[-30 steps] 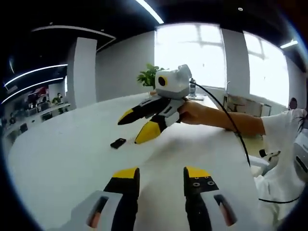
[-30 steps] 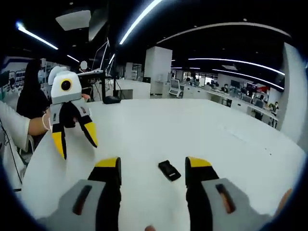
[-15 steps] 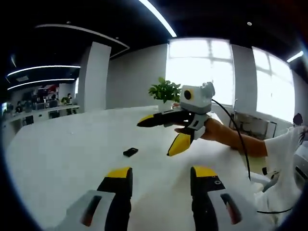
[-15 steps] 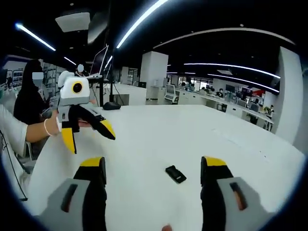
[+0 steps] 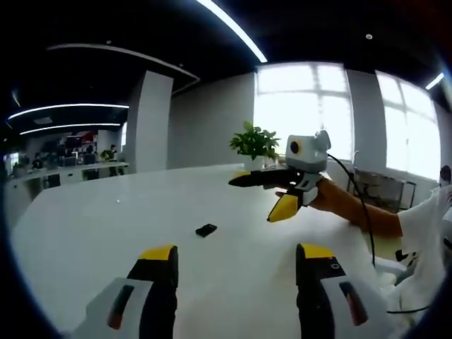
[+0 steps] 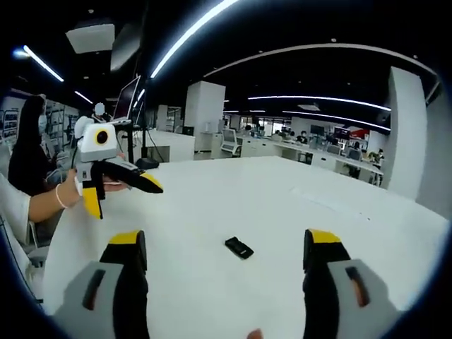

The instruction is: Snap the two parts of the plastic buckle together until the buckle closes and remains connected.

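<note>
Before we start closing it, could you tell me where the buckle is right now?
The buckle lies alone on the white table, ahead of and between the right gripper's open jaws; in the left gripper view it sits left of centre.

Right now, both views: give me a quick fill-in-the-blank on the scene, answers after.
1. The buckle lies on the white ____.
2. The left gripper is ____, with nothing between its fingers.
3. The right gripper is open, and the buckle sits ____ of its fingers, untouched.
4. Behind the right gripper in the left gripper view stands a green ____.

Answers: table; open; ahead; plant
</note>
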The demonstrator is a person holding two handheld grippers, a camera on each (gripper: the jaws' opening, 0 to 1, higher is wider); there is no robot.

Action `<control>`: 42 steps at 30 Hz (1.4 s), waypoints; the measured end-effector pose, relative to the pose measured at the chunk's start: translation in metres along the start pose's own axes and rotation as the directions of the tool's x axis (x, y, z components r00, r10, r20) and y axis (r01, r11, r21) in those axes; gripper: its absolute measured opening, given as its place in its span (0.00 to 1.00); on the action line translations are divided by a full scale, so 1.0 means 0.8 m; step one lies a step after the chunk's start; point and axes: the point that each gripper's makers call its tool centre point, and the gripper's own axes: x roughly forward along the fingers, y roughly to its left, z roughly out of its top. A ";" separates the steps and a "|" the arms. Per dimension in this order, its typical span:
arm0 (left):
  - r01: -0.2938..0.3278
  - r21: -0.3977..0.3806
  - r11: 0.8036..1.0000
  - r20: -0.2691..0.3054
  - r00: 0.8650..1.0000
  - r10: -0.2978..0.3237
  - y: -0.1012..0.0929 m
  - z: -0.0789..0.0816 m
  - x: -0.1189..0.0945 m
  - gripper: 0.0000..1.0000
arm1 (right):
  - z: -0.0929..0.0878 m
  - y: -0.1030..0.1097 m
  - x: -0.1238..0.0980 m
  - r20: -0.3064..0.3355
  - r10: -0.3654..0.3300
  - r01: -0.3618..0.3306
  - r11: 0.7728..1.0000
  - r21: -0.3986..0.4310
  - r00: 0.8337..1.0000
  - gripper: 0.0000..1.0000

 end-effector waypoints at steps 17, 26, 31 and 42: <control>0.014 -0.044 0.999 0.072 0.997 -0.011 0.006 0.020 -0.007 0.99 | 0.007 0.011 -0.038 0.045 -0.024 0.022 0.999 0.039 0.999 1.00; -0.023 -0.032 0.999 0.183 0.983 0.029 0.007 0.049 -0.036 0.99 | 0.016 0.043 -0.065 0.083 0.009 -0.012 0.999 0.045 0.997 1.00; -0.057 -0.088 0.994 0.215 0.974 0.075 0.012 0.060 -0.060 0.99 | 0.029 0.054 -0.088 0.091 -0.022 0.020 0.999 0.025 0.996 1.00; -0.199 -0.093 0.976 0.223 0.951 0.215 0.002 0.056 -0.103 0.97 | 0.033 0.073 -0.130 0.067 -0.109 0.112 0.992 -0.049 0.992 1.00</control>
